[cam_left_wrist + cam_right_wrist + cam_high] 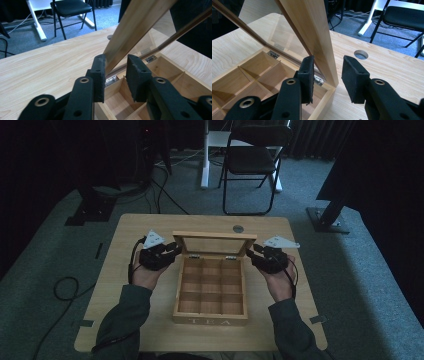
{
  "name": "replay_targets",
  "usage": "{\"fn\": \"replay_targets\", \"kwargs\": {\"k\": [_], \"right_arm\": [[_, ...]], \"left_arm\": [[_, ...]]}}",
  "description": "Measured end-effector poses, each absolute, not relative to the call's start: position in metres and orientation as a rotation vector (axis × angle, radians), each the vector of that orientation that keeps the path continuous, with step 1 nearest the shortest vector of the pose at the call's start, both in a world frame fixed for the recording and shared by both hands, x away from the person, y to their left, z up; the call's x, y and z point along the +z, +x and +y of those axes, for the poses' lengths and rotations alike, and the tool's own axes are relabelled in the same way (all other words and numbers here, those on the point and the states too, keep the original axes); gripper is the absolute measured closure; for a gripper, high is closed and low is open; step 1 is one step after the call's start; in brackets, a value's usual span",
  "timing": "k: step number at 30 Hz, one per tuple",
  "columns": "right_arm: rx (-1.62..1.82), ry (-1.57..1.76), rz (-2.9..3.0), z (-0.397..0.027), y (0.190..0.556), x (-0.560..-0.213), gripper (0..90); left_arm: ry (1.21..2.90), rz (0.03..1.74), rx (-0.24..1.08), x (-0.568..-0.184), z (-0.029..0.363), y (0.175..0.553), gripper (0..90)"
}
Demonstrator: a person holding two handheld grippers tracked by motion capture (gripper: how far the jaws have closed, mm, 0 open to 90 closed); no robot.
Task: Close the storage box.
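The rectangular pale-wood tea box sits at the centre of the light-grained counter, its glazed lid raised. The left hand-held gripper and right hand-held gripper each straddle a lid side rail, matte black jaws parted.

the tea box sits mid-table, its lid raised at the back. the left gripper flanks the lid's left edge, the right gripper its right. a chair stands behind the table.
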State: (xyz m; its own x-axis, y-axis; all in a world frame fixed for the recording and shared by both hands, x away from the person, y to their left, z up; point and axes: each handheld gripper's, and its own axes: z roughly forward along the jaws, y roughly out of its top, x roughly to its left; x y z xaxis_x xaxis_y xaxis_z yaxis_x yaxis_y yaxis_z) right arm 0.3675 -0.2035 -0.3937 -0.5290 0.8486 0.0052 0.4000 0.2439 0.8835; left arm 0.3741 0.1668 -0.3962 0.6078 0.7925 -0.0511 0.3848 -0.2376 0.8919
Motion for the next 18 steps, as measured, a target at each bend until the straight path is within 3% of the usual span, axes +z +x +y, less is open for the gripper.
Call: {"fn": "replay_targets", "kwargs": {"k": [18], "right_arm": [[1.242,1.137,2.036,-0.2032,0.3580,-0.3992,62.5]], "left_arm": [[1.860,0.953,0.500,-0.3919,0.1682,0.3632,72.0]]}}
